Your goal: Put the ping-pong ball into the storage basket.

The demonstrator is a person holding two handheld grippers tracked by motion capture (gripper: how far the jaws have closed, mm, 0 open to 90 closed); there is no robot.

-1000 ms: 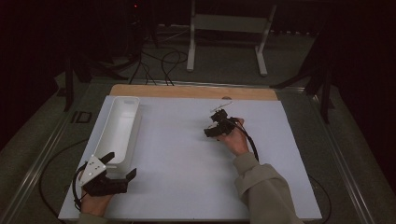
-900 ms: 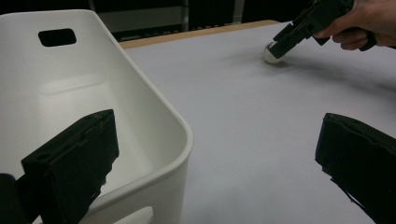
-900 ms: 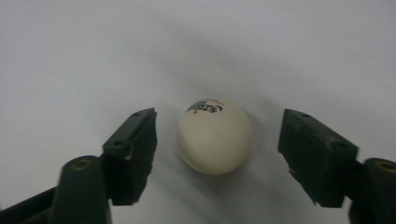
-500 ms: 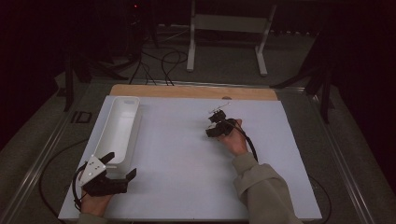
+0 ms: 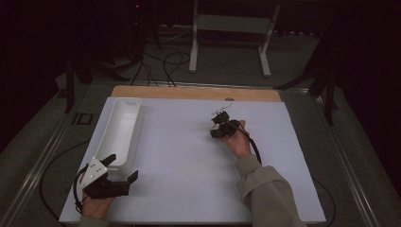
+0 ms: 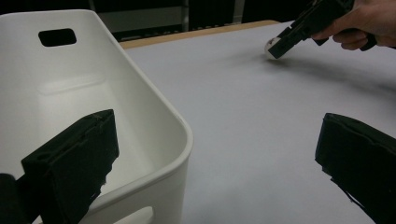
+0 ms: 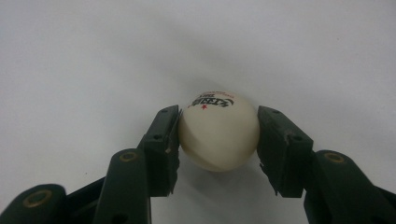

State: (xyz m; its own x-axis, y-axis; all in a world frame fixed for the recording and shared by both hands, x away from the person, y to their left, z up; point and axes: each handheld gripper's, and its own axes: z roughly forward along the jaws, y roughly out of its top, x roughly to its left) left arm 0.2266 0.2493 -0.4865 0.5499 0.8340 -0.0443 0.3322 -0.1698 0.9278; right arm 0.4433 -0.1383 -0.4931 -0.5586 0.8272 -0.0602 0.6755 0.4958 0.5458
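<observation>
Little has moved: the right tongs (image 7: 218,133) have edged nearer, closed on the ping-pong ball (image 7: 219,130) at the counter's (image 5: 189,165) far right. Left tongs (image 6: 215,163) gape by the white bin (image 6: 70,93). Squeeze centrally, gently; it slips easily.

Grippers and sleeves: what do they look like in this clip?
Both grippers are black with blocky two-part jaws. The left gripper carries a grey three-cornered plate and a black cable; the right gripper trails a black cable too. The right arm wears a khaki sleeve.
</observation>
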